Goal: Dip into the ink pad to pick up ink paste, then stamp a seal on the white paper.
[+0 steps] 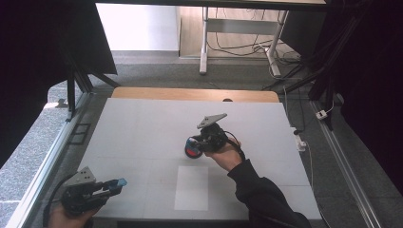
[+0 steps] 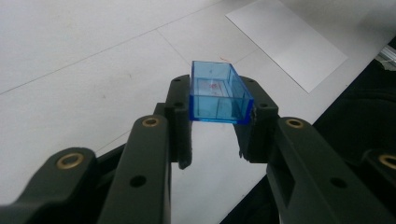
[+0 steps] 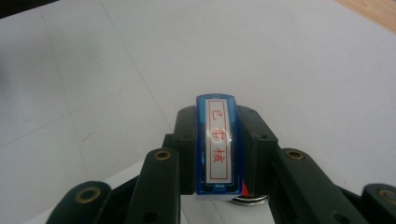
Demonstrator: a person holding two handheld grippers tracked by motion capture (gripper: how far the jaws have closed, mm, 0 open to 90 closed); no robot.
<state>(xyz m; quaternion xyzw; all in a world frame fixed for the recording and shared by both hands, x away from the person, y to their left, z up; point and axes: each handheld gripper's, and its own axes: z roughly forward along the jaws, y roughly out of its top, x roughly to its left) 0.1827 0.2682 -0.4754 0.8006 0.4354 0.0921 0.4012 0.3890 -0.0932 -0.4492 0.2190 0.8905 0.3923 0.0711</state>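
At the near left corner of the table (image 1: 142,123), the left gripper (image 1: 119,183) is held low, its hand cut off by the bottom edge of the high view. A clear blue cap (image 2: 217,92) is clamped between its jaws, open side up; a faint red mark is seen through the plastic, but it cannot be read. A white sheet of paper (image 1: 191,187) lies flat near the front edge, between the two grippers.

Near the middle of the table, the right gripper (image 1: 192,145) is closed on a blue stamp (image 3: 218,147), gripped by its long sides. A white label with three red characters in a red frame is seen on its top face in the right gripper view. The stamp's lower part is hidden by the jaws; a red and metallic edge is glimpsed beneath it, too cut off to identify. Whether the stamp touches the table cannot be told.

The table top is pale grey, crossed by thin seams, with a wooden strip along its far edge. Beyond it, grey carpet, the legs of a desk (image 1: 204,42) and loose cables (image 1: 285,59) are seen; both sides of the room are lost in darkness.
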